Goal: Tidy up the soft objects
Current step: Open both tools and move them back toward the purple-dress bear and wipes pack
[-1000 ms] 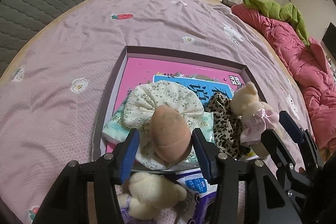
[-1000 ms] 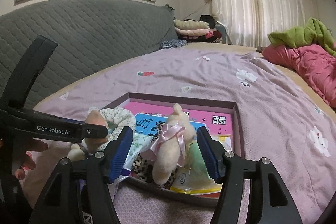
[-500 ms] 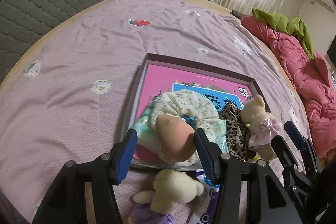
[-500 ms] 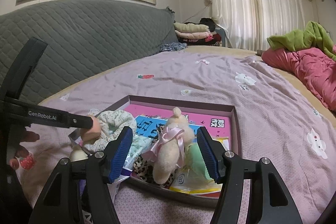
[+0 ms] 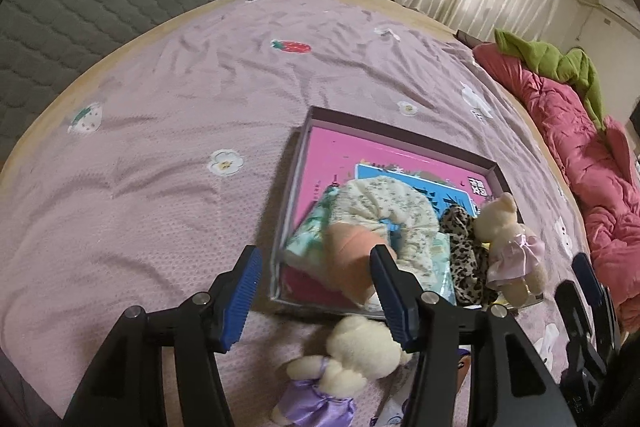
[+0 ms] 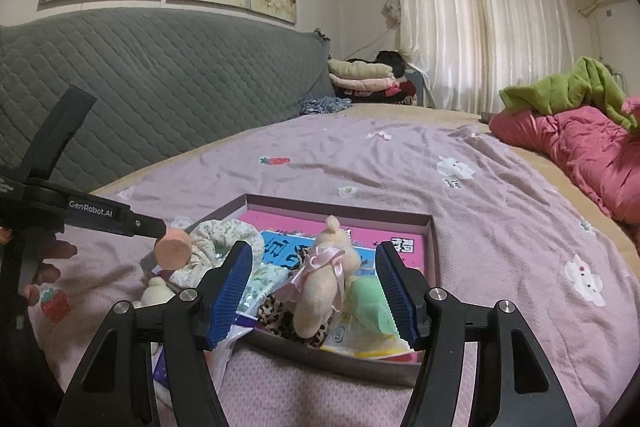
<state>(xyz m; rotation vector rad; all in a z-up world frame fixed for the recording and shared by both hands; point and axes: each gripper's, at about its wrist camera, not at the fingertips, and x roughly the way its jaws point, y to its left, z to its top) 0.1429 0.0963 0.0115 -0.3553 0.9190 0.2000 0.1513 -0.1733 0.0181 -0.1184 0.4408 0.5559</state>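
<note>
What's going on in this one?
A person holds a gripper in each hand over a shallow box of soft things on a bed. The left gripper has just been opening; a peach foam piece sits against one finger, not clamped. The right gripper is open around a teddy bear lying in the box.

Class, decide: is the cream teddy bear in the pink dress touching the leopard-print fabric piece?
Touching. In the left wrist view the teddy bear leans directly against the leopard-print fabric, no gap between.
</note>
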